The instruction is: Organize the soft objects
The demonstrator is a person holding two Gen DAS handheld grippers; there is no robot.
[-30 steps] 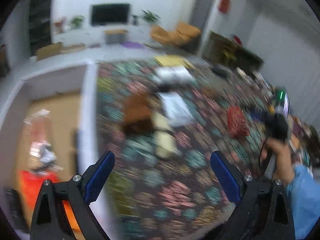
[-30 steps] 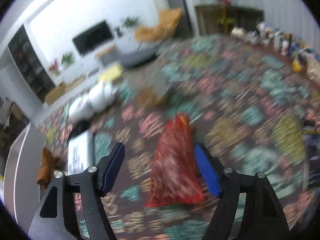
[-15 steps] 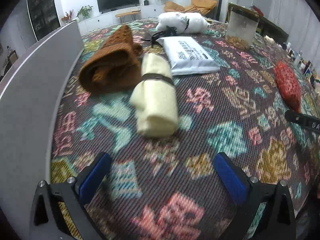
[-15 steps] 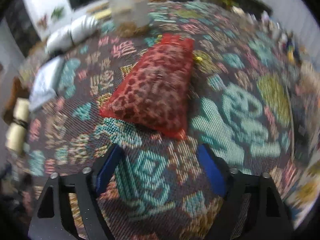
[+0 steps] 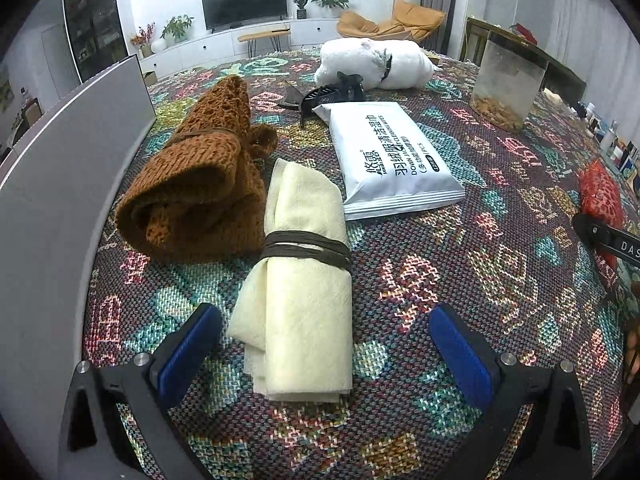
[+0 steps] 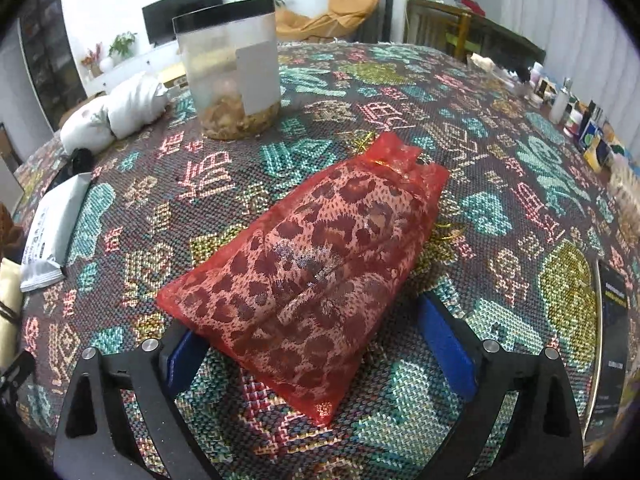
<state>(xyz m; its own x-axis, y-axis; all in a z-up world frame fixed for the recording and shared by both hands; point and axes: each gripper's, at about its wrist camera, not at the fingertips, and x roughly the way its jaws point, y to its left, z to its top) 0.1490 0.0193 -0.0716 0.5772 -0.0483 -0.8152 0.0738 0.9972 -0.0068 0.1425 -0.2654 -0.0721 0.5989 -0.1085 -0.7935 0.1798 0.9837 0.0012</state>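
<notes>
A: Now, what has been changed over the last second?

B: Both grippers have been brought down toward the patterned tablecloth (image 5: 440,264). The left gripper (image 5: 324,344) was widened early in that second and is now spread fully, with the near end of the cream rolled towel (image 5: 304,312) lying between its blue pads; neither pad is seen pressing on it.

A: And on the other side?

B: The jaws of the right gripper (image 6: 316,348) have just been opening further. The near end of the red leopard-print mesh bag (image 6: 312,264) is now straddled; a second ago the bag was seen smaller and blurred ahead. The left pad is partly hidden under the bag's corner, so contact there cannot be ruled out, but no clamping is shown.

A: Where are the other soft things found?

B: The brown knitted roll (image 5: 192,196) is lying against the towel's left side, the white wipes packet (image 5: 392,160) just beyond the towel, and the white plush bundle (image 5: 372,64) at the far edge, near the clear jar (image 6: 232,68).

A: What is meant for the task?

B: Two pick-ups appear to be prepared at once; nothing has been gathered yet, and closing on each item is judged to be what is called for next.
</notes>
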